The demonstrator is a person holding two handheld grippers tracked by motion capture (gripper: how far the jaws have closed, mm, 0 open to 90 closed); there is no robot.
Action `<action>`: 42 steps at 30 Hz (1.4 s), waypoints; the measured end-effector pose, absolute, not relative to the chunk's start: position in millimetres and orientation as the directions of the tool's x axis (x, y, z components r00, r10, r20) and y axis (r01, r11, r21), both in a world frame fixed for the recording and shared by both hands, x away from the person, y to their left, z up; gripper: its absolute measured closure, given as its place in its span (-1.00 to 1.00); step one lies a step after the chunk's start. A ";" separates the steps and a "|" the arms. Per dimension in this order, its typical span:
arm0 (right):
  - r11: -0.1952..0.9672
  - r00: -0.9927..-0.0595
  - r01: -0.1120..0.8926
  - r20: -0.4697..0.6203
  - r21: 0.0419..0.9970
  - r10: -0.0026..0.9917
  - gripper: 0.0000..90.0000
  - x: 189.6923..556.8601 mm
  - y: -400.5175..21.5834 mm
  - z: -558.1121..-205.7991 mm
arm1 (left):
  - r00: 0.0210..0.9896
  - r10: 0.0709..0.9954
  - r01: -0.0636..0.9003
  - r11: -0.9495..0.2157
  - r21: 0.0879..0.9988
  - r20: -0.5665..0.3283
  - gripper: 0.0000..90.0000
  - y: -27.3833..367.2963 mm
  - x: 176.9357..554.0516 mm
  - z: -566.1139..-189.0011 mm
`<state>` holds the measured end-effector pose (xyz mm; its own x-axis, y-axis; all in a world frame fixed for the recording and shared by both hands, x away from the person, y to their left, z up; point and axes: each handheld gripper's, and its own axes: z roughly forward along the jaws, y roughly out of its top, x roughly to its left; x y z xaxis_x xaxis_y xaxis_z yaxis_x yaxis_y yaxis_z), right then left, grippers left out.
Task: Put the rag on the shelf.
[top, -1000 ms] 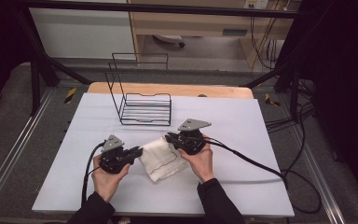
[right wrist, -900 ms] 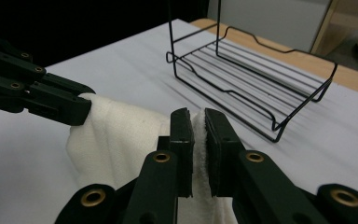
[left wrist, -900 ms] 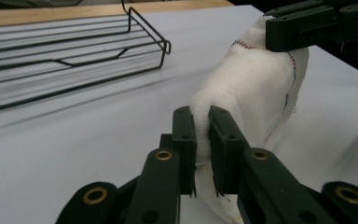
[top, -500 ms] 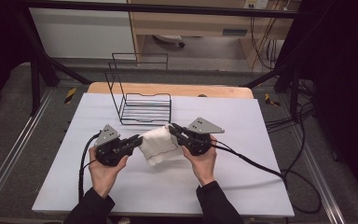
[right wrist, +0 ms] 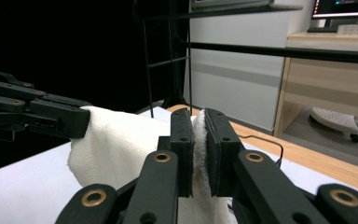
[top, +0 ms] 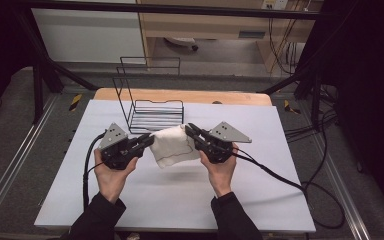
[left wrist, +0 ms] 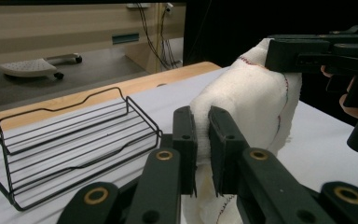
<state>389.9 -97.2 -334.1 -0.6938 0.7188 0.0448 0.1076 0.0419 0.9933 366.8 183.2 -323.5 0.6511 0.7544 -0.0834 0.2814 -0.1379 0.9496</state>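
Hand-held gripper pair, left (top: 147, 141) and right (top: 192, 131), each clenched on the white cloth (top: 172, 146), lifting it clear of the desk (top: 180, 195), likely bound for the wire rack (top: 152, 107).

left hand (top: 111, 172): palm up under its gripper, dark sleeve coming in from the bottom edge of the high view.
left gripper (top: 147, 140): points right and a little away from the person, jaws pinched together on white cloth (top: 172, 145), with a fold squeezed between them.
right hand (top: 221, 167): wrapped under its gripper, forearm coming in from the bottom.
right gripper (top: 190, 129): points left and away from the person, jaws clamped on the cloth's other end.
both grippers: level with each other, raised off the table, tips facing inward.
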 end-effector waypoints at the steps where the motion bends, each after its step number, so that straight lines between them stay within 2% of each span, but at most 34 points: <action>1: 0.040 -0.693 0.102 0.042 0.994 0.720 0.83 389.9 -96.8 -332.7 | 0.650 0.756 0.276 -0.141 0.951 -0.077 0.82 183.5 367.3 -321.5; 24: -0.021 -0.661 -0.008 0.011 1.000 0.750 0.83 396.0 -76.9 -290.7 | 0.639 0.769 0.157 -0.130 0.979 0.000 0.82 199.2 378.2 -275.4; 42: -0.054 -0.647 -0.064 0.000 0.996 0.762 0.83 405.4 -63.9 -259.9 | 0.621 0.784 0.088 -0.078 0.993 0.007 0.82 208.3 385.0 -252.9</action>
<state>405.4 -63.9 -259.9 -0.6472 0.7623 -0.0004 -0.0640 -0.0538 0.9965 385.0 208.3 -252.9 0.6210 0.7838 0.0069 0.0878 -0.0783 0.9930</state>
